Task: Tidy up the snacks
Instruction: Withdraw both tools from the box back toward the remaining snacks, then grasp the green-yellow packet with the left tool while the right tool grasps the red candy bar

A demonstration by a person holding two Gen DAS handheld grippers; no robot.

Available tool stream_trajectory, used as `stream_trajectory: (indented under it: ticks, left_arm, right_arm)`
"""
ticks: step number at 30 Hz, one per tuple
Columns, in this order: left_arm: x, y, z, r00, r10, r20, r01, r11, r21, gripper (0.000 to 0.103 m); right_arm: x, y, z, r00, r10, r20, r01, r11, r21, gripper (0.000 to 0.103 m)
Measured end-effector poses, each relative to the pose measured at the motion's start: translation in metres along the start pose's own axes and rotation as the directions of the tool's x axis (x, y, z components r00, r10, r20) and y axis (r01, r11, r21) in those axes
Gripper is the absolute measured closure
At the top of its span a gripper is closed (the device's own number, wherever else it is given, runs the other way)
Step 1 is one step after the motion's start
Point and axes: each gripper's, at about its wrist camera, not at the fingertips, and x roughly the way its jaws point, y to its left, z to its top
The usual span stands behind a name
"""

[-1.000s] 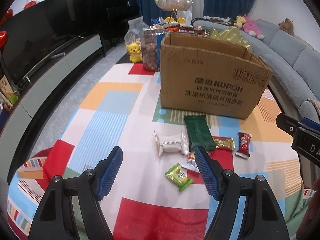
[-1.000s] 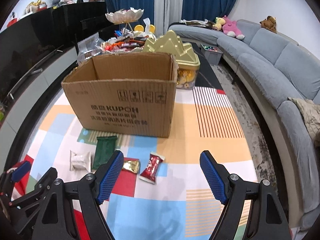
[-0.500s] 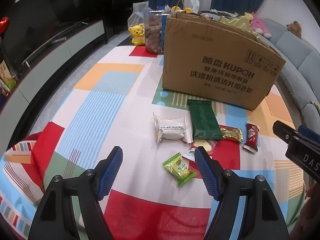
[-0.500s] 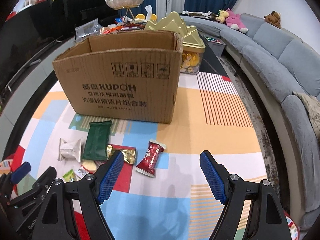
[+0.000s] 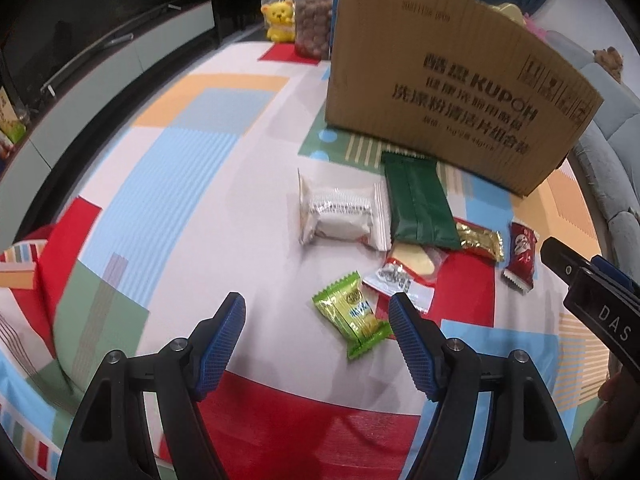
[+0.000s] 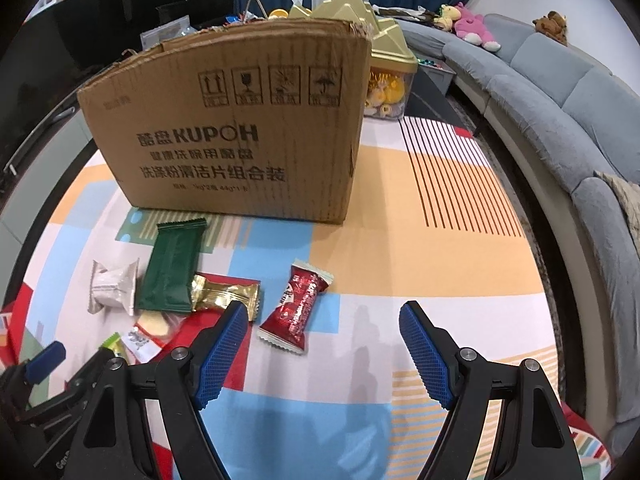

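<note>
Several wrapped snacks lie on the colourful mat in front of a brown cardboard box (image 5: 452,76) (image 6: 240,120). My left gripper (image 5: 318,312) is open and empty, low over the mat, with a light green packet (image 5: 352,318) just inside its right finger. Past it lie a clear packet (image 5: 404,272), a white packet (image 5: 340,216), a dark green packet (image 5: 418,200), a gold packet (image 5: 478,238) and a red packet (image 5: 520,256). My right gripper (image 6: 324,328) is open and empty, with the red packet (image 6: 298,306) between its fingers near the left one. The gold packet (image 6: 224,294) lies left of it.
A jar of brown balls (image 5: 314,20) and a yellow bear (image 5: 280,20) stand left of the box. A gold-lidded container (image 6: 384,76) stands behind the box. A grey sofa (image 6: 560,120) curves along the right. A dark TV cabinet (image 5: 100,52) runs along the left.
Both grippers have moved down and forward toward the snacks. The box and packets now look larger and closer. Both stay open.
</note>
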Motion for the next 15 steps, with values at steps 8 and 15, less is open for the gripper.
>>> stream_trajectory:
  ticks: [8,15]
  left_arm:
    - [0.013,-0.005,0.000,1.000,0.000,-0.031,0.000,1.000,-0.017,0.032]
    - [0.019,-0.006,-0.001,0.999,0.007,-0.039,-0.007,1.000,-0.014,0.035]
  right_arm:
    - [0.017,-0.001,0.003,1.000,-0.004,-0.018,0.004,1.000,-0.003,0.024]
    - [0.030,0.000,0.003,0.999,0.003,-0.050,-0.003,1.000,0.004,0.030]
